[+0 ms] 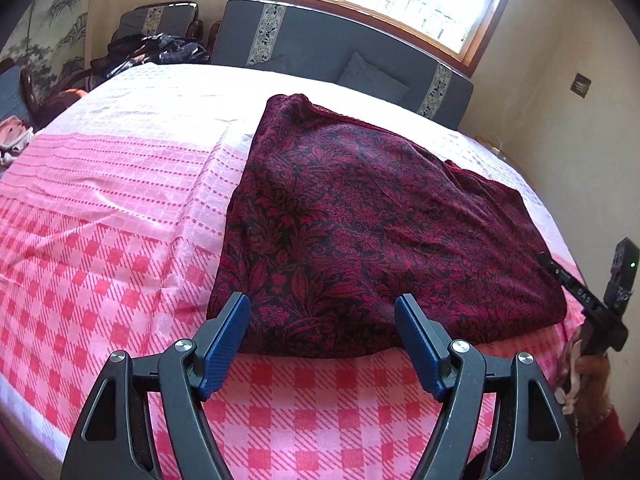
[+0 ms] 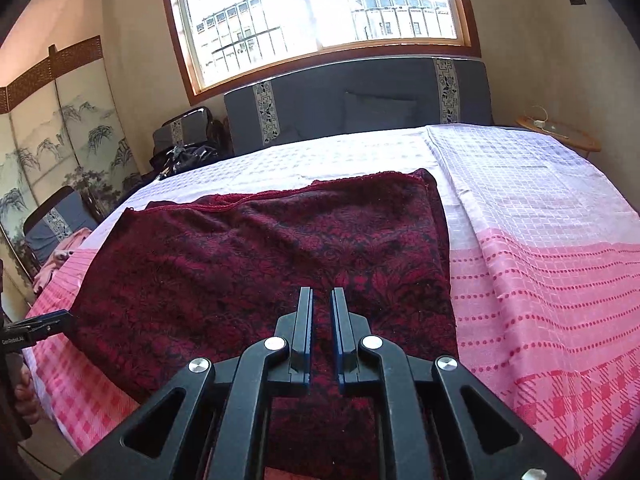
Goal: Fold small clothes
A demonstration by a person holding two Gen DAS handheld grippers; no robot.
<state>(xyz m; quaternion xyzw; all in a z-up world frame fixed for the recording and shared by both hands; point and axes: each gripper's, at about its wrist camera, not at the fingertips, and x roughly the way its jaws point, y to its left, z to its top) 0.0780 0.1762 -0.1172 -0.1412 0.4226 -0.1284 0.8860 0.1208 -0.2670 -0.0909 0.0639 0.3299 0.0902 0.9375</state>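
The bed [image 1: 100, 216], covered with a pink checked sheet, fills both views. On it lies the dark red patterned garment [image 1: 360, 232], directly ahead of both grippers. It already lies as a flat, roughly rectangular shape, and at its far side two hemmed edges lie one on the other, so I judge that at least one fold is done. It still looks wide, so probably one or more folds are left to make it small.

The left gripper [image 1: 322, 322] has its jaws wide apart and holds nothing; the near edge of the garment is just in front of its fingertips. The right gripper [image 2: 321, 312] hovers above the near part of the garment, with its jaws almost closed. Nothing is seen between them.
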